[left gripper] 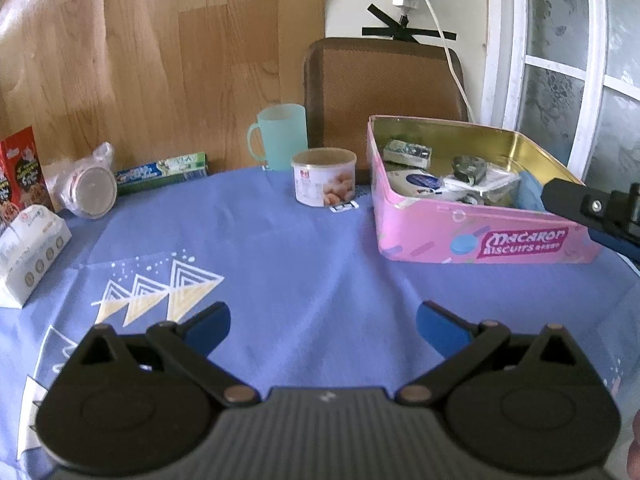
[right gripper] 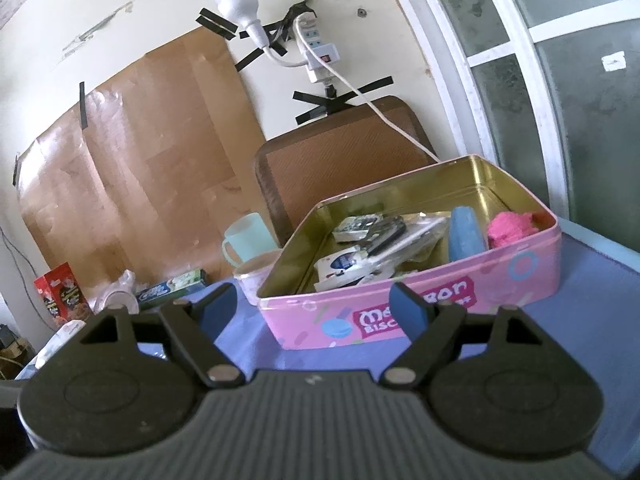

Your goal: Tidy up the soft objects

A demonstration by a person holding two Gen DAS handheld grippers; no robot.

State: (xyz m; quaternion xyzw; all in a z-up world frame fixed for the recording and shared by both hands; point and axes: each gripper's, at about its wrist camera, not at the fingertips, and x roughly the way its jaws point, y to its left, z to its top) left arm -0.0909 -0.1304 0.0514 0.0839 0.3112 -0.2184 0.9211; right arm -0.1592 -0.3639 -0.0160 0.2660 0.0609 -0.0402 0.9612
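Note:
A pink Macaron Biscuits tin [left gripper: 480,236] stands open on the blue tablecloth at the right; it also shows in the right wrist view [right gripper: 500,276]. Inside lie several packets [right gripper: 360,256], a blue soft piece [right gripper: 464,236] and a pink fluffy thing [right gripper: 512,228]. My left gripper [left gripper: 323,326] is open and empty, low over the cloth in front of the tin. My right gripper [right gripper: 316,312] is open and empty, just before the tin's near wall; part of it shows at the right edge of the left wrist view [left gripper: 592,208].
A mint mug [left gripper: 280,136], a snack can [left gripper: 324,176], a toothpaste box [left gripper: 164,172], a bagged cup [left gripper: 90,188], a red carton [left gripper: 20,172] and a white tissue pack [left gripper: 30,252] stand along the back and left. A brown chair back [left gripper: 380,88] is behind the table.

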